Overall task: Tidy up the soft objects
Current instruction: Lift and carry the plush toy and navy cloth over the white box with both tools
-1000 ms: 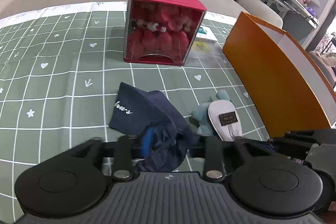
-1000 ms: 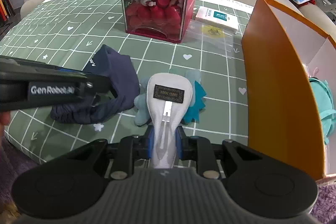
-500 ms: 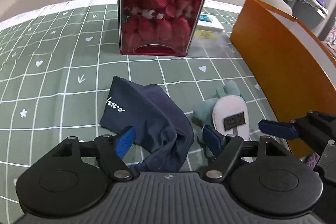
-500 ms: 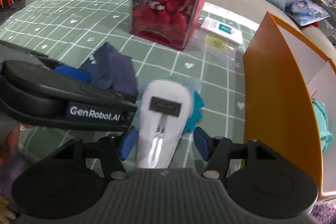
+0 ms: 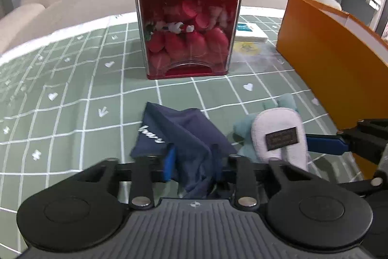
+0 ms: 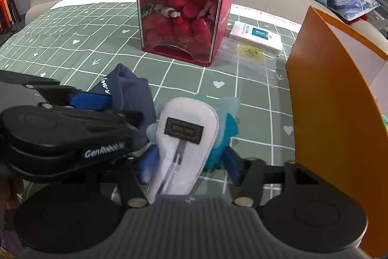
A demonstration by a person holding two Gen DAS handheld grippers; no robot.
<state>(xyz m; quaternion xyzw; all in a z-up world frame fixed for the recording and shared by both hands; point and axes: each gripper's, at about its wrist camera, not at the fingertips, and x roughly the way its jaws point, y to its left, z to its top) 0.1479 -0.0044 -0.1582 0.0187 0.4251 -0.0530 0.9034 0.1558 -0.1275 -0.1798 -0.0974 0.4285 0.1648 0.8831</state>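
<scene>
A crumpled navy cloth (image 5: 184, 132) with white lettering lies on the green checked tablecloth (image 5: 60, 101). My left gripper (image 5: 194, 164) is closing on its near fold, and the blue pads pinch the bunched fabric. Right of it lies a teal plush toy (image 6: 186, 128) with a white padded face and a dark label. My right gripper (image 6: 190, 165) straddles the toy's near end; its jaws are closing, with the pads at the toy's sides but not clearly pressing. One of its fingers (image 5: 325, 143) shows at the right of the left wrist view.
A red-lidded clear cube (image 5: 186, 35) full of red plush stands further back. An open orange box (image 6: 327, 94) stands close on the right, a tissue packet (image 6: 257, 37) and a clear plastic bag (image 6: 249, 57) behind it. A beige sofa with cushions lies beyond.
The left jaws spread wide off the navy cloth, then closed on it again. The right jaws let go of the toy's narrow end and now sit wider around it. Both grippers sank slightly.
</scene>
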